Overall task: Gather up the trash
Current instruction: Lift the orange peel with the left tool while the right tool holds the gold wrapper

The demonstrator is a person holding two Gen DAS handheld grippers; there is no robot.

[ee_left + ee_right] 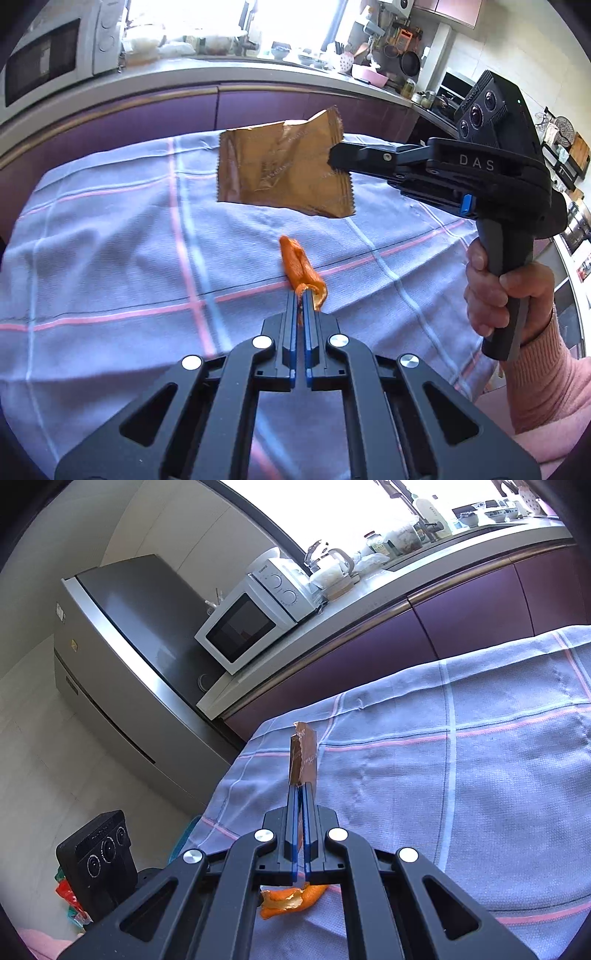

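My left gripper is shut on a curled strip of orange peel, which it holds just above the checked tablecloth. Farther back, my right gripper comes in from the right, shut on one edge of a flat brown snack wrapper that hangs in the air above the table. In the right wrist view the right gripper pinches the wrapper, which shows edge-on, and the orange peel shows below its frame. A hand in a pink sleeve grips the right handle.
Purple cabinets and a counter run behind the table, with a white microwave and a grey fridge to the left. Red and green packaging lies low off the table's left edge, beside the left gripper's camera housing.
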